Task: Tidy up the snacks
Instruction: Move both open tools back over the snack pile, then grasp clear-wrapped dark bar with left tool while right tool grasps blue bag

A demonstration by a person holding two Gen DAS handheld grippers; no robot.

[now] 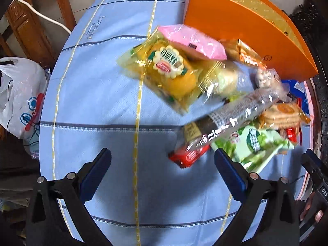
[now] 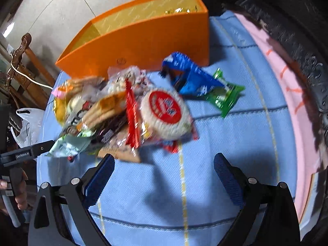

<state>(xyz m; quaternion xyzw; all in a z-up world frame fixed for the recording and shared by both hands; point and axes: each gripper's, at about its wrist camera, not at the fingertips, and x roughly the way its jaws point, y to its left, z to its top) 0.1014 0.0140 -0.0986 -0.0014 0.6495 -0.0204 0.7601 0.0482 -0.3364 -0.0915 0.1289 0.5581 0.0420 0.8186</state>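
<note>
A heap of wrapped snacks lies on a light blue tablecloth (image 1: 98, 102) in front of an orange box (image 1: 235, 32). In the left wrist view I see a yellow cake pack (image 1: 170, 71), a pink packet (image 1: 194, 41), a long clear bar (image 1: 231, 119), a green packet (image 1: 256, 145) and a red packet (image 1: 188, 155). My left gripper (image 1: 162, 164) is open just short of the red packet. The right wrist view shows a round rice cracker pack (image 2: 166, 114), a blue packet (image 2: 188, 71) and a green packet (image 2: 223, 96). My right gripper (image 2: 164, 168) is open below the cracker pack, empty.
The orange box (image 2: 143, 41) is open-topped with a gold wrapper (image 2: 178, 10) inside at its far end. A white plastic bag (image 1: 18, 98) sits off the table's left edge beside wooden furniture (image 1: 26, 26). A pink cloth (image 2: 287, 94) and dark carved wood (image 2: 297, 41) border the right side.
</note>
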